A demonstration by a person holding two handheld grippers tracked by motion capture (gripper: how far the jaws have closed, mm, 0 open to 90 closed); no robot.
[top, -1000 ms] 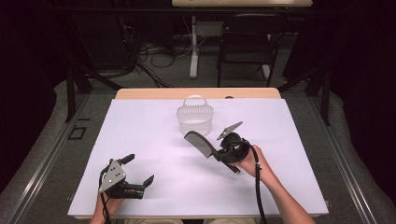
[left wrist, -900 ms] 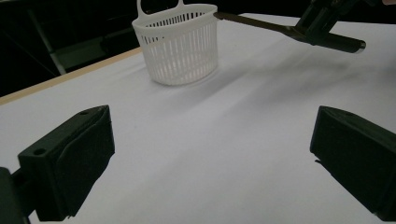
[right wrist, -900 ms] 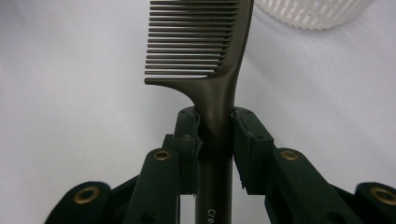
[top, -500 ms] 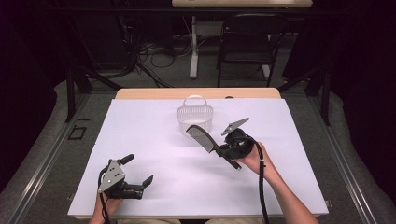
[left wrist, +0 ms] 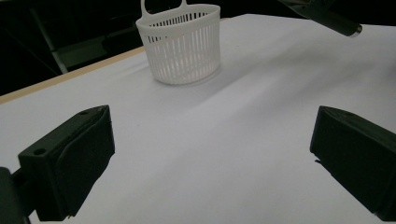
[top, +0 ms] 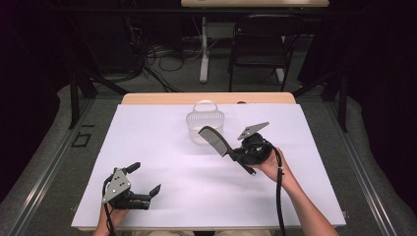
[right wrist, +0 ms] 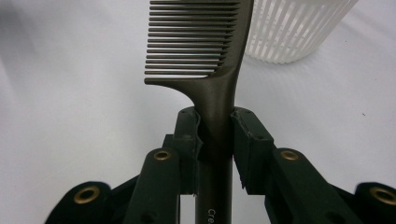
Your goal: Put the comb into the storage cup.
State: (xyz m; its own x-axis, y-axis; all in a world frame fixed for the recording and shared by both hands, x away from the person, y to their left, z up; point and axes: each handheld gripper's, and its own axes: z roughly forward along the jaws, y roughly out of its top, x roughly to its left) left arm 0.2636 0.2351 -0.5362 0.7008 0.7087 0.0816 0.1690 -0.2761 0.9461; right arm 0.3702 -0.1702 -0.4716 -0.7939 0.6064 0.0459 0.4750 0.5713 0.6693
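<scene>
The right gripper point(top: 235, 153) pinches a dark comb point(top: 216, 141) by its handle, just below where the teeth begin; in the right gripper view the two pads point(right wrist: 189, 135) press flat on either side of the handle. The comb is lifted off the white table point(top: 162, 147), its long axis slanting from the handle end at near right up to the toothed head at far left. That head lies just beside the white basket point(top: 205, 123) and overlaps its near right wall in the high view; the pictures do not settle whether it touches the basket. The basket lies straight along the comb's axis, so the move appears to turn on carrying the head up over the rim and tipping it in. The right hand is far nearer; the left gripper point(top: 142, 186) rests at the near left, well apart, its jaws spread wide on nothing. The comb point(right wrist: 201, 42) is matt brownish-grey, with fine, even, parallel teeth along one side of a straight spine and a round handle bearing small pale lettering. The basket point(left wrist: 180, 44) is slatted, upright, with a loop handle at its far rim.
</scene>
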